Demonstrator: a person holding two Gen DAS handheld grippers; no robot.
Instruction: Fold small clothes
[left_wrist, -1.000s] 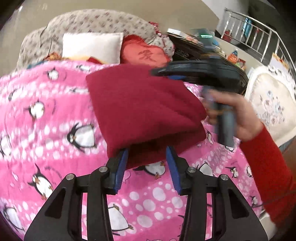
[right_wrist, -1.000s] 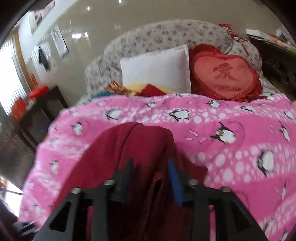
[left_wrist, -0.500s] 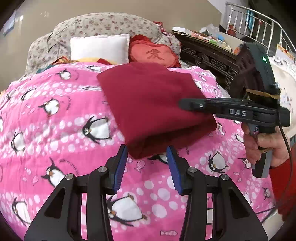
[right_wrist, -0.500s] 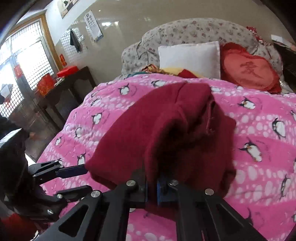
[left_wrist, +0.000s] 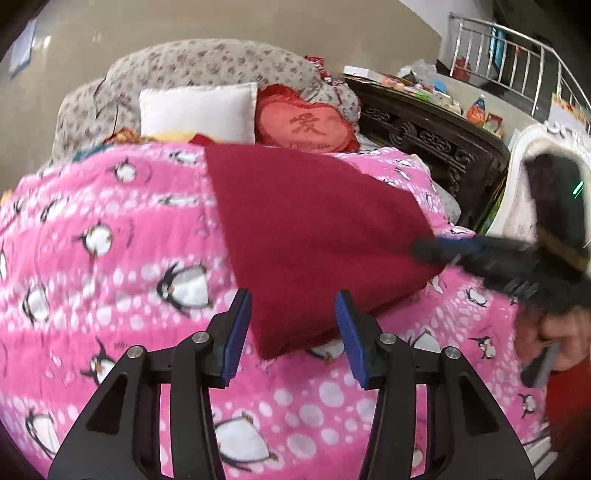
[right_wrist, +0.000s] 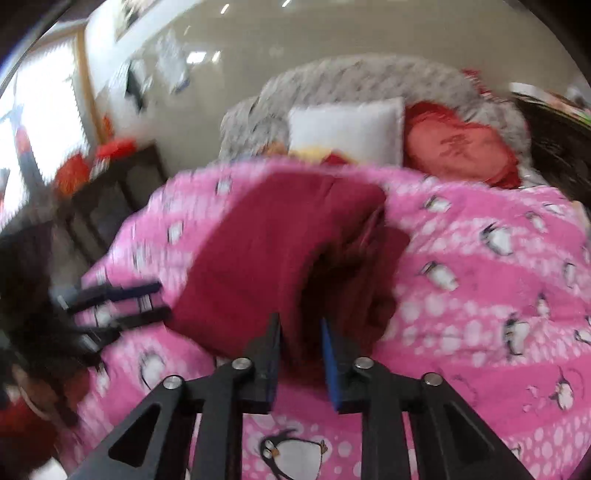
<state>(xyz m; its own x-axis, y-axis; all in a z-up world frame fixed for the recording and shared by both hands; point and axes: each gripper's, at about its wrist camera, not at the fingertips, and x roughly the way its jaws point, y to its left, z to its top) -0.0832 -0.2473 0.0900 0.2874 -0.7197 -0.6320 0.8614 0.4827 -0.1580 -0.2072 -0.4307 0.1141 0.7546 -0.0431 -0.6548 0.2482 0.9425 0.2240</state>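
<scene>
On the pink penguin blanket (left_wrist: 92, 206) the dark red garment (left_wrist: 314, 221) lies folded, fold step near done; left gripper (left_wrist: 293, 332) stands apart astride its near corner, right gripper (right_wrist: 301, 354) is opening, cloth between unpressed; next, judge squareness.

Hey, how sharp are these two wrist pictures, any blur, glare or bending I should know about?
Left wrist view: mostly sharp on the dark red garment and the penguin blanket; the right gripper is smeared by motion; fisheye bends the railing. Right wrist view: soft all over with motion blur, the window blown out, ceiling light reflections on the wall.
</scene>
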